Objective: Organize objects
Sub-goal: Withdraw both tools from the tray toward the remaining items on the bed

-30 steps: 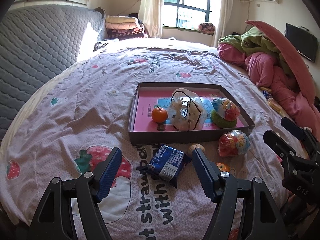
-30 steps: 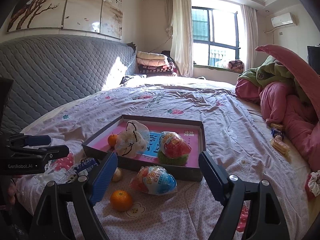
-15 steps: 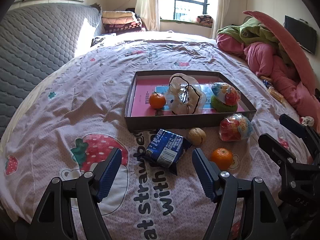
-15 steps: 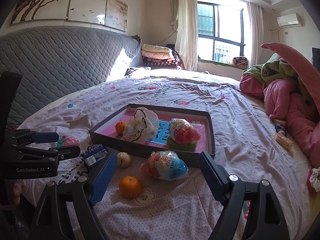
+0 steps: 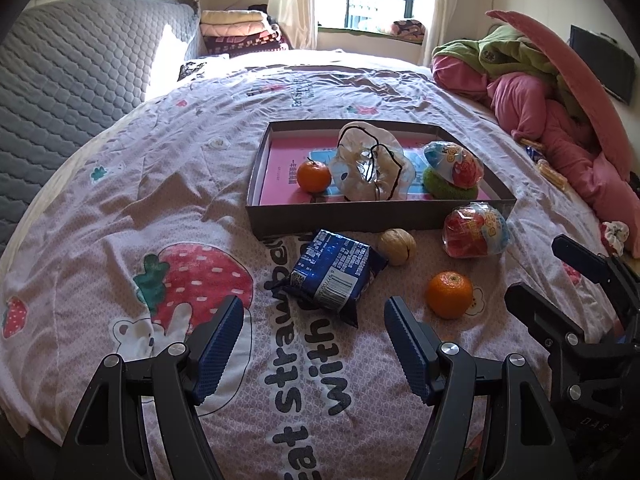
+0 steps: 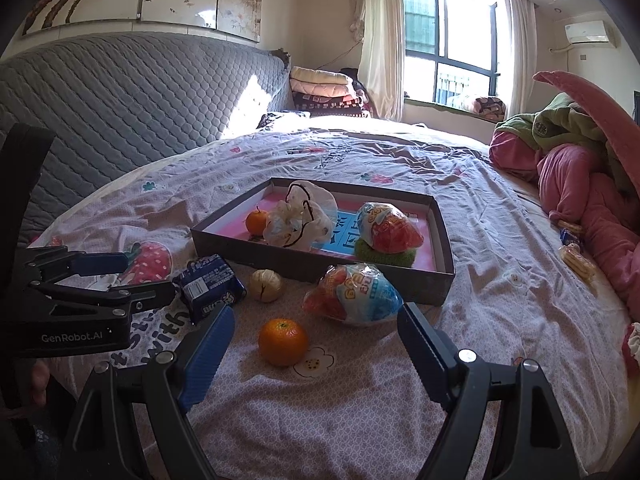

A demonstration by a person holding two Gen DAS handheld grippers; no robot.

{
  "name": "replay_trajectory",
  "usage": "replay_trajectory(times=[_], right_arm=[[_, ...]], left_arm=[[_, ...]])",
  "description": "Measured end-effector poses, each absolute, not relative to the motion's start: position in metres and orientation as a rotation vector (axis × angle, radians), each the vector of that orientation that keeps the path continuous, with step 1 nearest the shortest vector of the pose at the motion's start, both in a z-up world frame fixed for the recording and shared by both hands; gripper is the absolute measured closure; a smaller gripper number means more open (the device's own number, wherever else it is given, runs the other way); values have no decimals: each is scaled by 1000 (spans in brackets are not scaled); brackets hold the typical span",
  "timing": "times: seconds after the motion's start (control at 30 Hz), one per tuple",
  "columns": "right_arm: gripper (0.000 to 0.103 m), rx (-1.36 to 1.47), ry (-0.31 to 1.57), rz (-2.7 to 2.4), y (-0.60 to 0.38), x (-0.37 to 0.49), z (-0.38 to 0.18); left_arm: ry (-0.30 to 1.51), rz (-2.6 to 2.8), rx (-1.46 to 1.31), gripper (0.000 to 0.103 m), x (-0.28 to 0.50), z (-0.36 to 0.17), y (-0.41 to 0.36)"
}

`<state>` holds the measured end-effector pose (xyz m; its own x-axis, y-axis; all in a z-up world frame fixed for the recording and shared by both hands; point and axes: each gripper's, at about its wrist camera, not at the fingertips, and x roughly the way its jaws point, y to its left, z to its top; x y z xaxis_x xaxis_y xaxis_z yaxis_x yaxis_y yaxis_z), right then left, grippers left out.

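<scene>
A wide bed (image 5: 168, 168) with a thin pinkish sheet printed with strawberries and dark letters is filling both views, and a quilted grey headboard (image 6: 120, 92) is standing at its left side. On the sheet, toward the far middle, a shallow rectangular cardboard tray (image 5: 360, 220) with dark walls and a pink printed floor is lying flat. Inside it a crumpled clear plastic bag (image 5: 370, 168) is sitting in the middle, an orange (image 5: 314, 176) is touching the bag's left side, and at the right a foil-wrapped egg toy (image 5: 454, 164) is resting on a green fuzzy ring (image 5: 440, 188). Outside the tray, just near its front wall, a second wrapped egg toy (image 6: 354, 294) is lying on the sheet, a blue shiny snack pack (image 5: 334, 272) is lying at the left, and a rough round walnut (image 5: 397, 246) is lying between them. A second orange (image 6: 283, 342) is sitting nearer. The left gripper (image 5: 314, 340) is standing wide open with nothing in it, and the snack pack is lying just beyond its ribbed blue pads. The right gripper (image 6: 316, 346) is also standing wide open and empty, with the near orange between its fingertips but apart from both pads.
</scene>
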<state>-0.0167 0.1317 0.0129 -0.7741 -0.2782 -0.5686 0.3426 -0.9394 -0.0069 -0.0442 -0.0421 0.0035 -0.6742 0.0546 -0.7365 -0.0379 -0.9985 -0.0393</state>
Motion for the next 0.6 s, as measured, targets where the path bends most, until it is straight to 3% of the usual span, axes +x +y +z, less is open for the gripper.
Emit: replay_trajectory(times=[0.6], right_arm=[[20,914,200,-2648,123,-18,-2]], left_arm=[[-21,2808,-1286,29,-48,-10,-41]])
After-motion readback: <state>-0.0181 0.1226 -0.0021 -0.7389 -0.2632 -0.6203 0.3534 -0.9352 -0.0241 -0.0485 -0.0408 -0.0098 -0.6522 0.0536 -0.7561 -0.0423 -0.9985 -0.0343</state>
